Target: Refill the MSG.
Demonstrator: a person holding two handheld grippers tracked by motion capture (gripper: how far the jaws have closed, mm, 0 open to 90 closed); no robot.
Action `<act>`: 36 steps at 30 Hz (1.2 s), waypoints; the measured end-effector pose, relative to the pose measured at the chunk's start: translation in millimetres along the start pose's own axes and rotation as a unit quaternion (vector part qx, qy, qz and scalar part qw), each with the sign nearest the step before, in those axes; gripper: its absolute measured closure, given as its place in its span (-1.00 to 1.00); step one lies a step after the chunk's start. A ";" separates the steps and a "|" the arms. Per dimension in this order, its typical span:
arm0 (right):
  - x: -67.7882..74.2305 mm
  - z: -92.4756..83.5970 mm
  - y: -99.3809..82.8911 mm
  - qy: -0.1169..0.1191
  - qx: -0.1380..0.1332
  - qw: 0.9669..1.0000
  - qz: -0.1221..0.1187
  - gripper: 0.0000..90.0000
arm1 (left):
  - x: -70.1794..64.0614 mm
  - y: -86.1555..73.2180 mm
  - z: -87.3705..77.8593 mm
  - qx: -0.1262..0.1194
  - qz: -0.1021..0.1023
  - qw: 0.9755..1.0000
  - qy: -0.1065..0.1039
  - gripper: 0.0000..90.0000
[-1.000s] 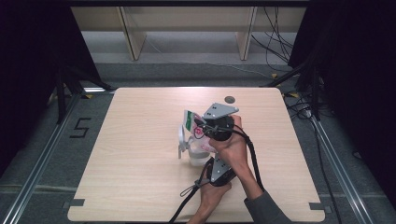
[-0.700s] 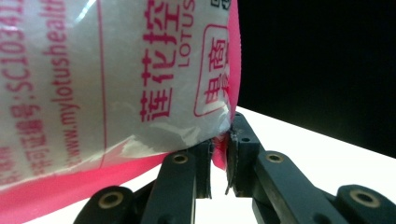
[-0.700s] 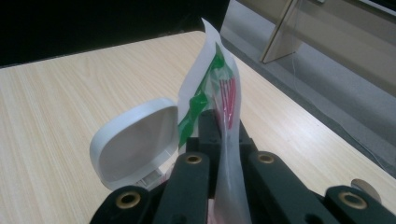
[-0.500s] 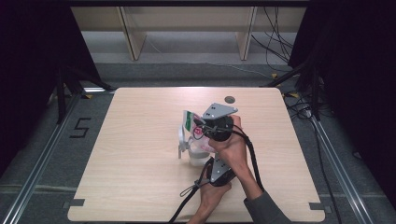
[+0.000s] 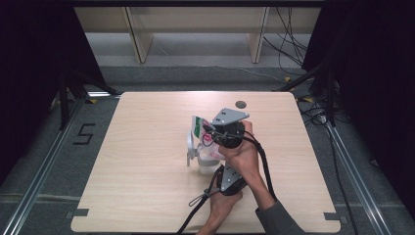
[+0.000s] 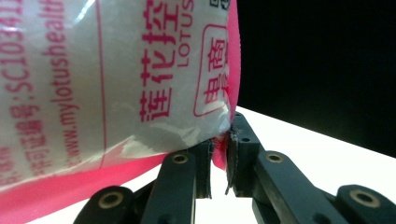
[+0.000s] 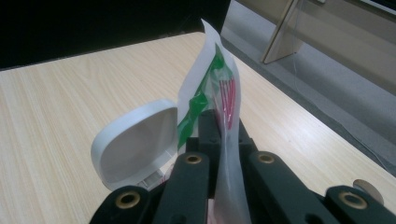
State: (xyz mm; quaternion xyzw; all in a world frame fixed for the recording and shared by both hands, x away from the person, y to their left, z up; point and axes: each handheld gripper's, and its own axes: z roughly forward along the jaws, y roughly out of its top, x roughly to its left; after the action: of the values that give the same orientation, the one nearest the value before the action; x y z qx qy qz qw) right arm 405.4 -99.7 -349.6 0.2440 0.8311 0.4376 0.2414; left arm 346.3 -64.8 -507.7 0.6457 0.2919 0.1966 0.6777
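Left gripper (image 6: 219,154) pinches the packet (image 6: 116,84) corner; right gripper (image 7: 223,135) clamps its top edge. Keep both grips firm and tip gently over the white container (image 5: 203,164).

Pink-lettered white pouch (image 6: 107,79), green-edged

Two hands close together near the worktop's middle: right gripper (image 5: 215,132) farther out, jaws clamped tight; left gripper (image 5: 220,171) nearer the body, jaws nearly closed, pinching. Forearms entering from below.
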 end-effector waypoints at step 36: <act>-0.6 1.5 2.0 0.000 -0.001 1.000 0.000 0.96 | -0.6 2.3 1.7 -0.003 -0.004 1.000 -0.003 0.80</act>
State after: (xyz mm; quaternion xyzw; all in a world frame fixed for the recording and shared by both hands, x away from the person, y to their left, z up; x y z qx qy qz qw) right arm 407.2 -98.2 -348.5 0.2438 0.8305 0.4387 0.2414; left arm 347.2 -66.3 -505.3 0.6428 0.2917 0.1927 0.6816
